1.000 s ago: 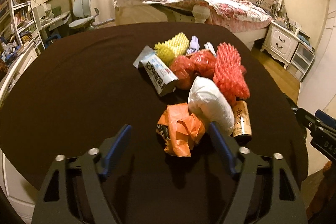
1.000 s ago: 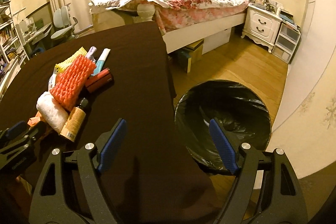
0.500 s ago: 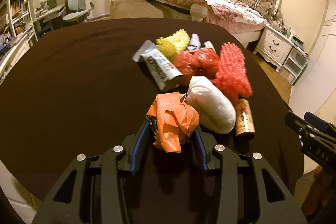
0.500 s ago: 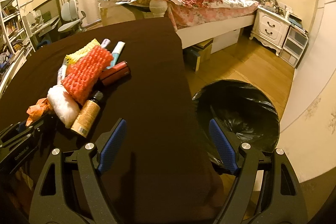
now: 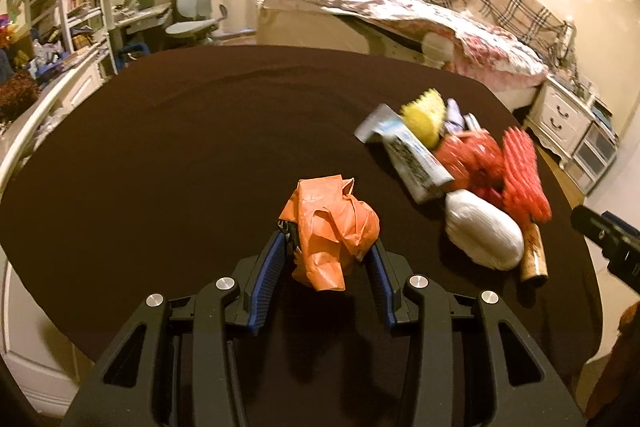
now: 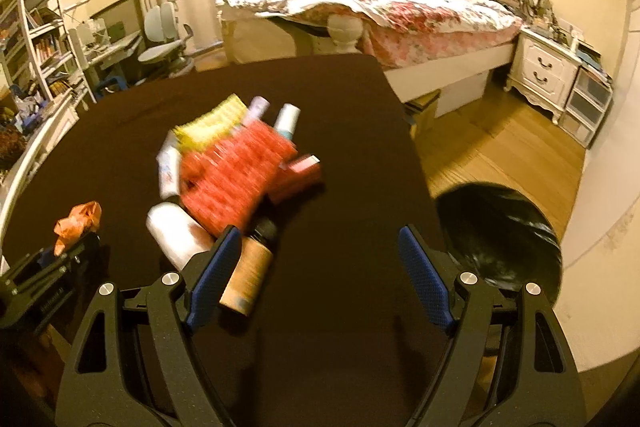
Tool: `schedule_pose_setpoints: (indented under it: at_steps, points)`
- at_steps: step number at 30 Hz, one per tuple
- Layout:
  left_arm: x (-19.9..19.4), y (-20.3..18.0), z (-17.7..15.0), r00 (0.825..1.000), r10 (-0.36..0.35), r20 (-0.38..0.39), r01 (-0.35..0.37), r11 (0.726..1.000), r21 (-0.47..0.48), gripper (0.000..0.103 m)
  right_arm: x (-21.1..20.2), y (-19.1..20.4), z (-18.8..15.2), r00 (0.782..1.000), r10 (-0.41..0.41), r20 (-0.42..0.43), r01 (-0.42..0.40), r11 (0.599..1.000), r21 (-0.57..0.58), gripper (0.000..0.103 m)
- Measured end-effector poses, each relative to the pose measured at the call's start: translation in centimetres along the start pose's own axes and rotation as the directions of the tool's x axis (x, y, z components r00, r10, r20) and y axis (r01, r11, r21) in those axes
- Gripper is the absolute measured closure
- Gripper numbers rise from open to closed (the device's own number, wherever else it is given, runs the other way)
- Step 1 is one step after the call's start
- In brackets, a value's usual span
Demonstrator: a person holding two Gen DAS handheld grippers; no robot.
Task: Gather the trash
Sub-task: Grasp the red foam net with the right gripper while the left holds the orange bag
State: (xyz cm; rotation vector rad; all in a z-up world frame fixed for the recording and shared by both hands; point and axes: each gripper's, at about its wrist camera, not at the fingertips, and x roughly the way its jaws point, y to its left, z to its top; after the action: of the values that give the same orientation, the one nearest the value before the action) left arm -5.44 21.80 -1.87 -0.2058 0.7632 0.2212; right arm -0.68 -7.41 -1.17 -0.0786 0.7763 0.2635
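The crumpled orange wrapper [image 5: 334,229] is being pinched between the blue pads of the left gripper [image 5: 328,251] and is being held above the dark tablecloth [image 5: 180,147], well apart from the trash pile [image 5: 452,167] and to the left of it. The pile is being shown blurred: red foam netting [image 6: 236,171], a white wad [image 5: 484,233] and a brown bottle [image 6: 250,275]. The right gripper [image 6: 320,275] is being held spread wide, gripping nothing, near the pile. The black-lined bin [image 6: 500,239] is being seen on the floor, right of the pile.

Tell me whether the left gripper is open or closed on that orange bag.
Closed on it: the left gripper has both blue fingers pressed against the crumpled orange bag.
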Motion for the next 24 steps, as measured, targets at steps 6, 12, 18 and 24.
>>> schedule_pose_setpoints:
  at_steps: [6, 12, 18, 24]
  points:
    - [0.1, 1.3, 1.3, 0.999, 0.038, 0.025, -0.038, 0.999, -0.010, 0.060, 1.6, 2.5, 2.0, 1.000, 0.029, 0.000, -0.029, 0.999, -0.020, 0.024]
    - [0.5, 1.6, 1.9, 0.999, 0.036, 0.025, -0.035, 0.999, -0.019, 0.060, 3.4, 4.0, 2.6, 0.999, 0.021, -0.025, -0.022, 0.999, -0.034, 0.024]
    - [0.7, 1.2, 1.7, 1.000, 0.025, 0.016, -0.025, 1.000, -0.016, 0.060, 4.4, 4.2, 2.3, 0.994, 0.091, -0.064, -0.093, 0.996, -0.017, 0.053]
    - [0.6, 0.6, 1.6, 1.000, 0.014, 0.017, -0.014, 1.000, -0.006, 0.060, 4.0, 4.4, 2.1, 0.984, 0.166, -0.060, -0.166, 0.986, 0.001, 0.072]
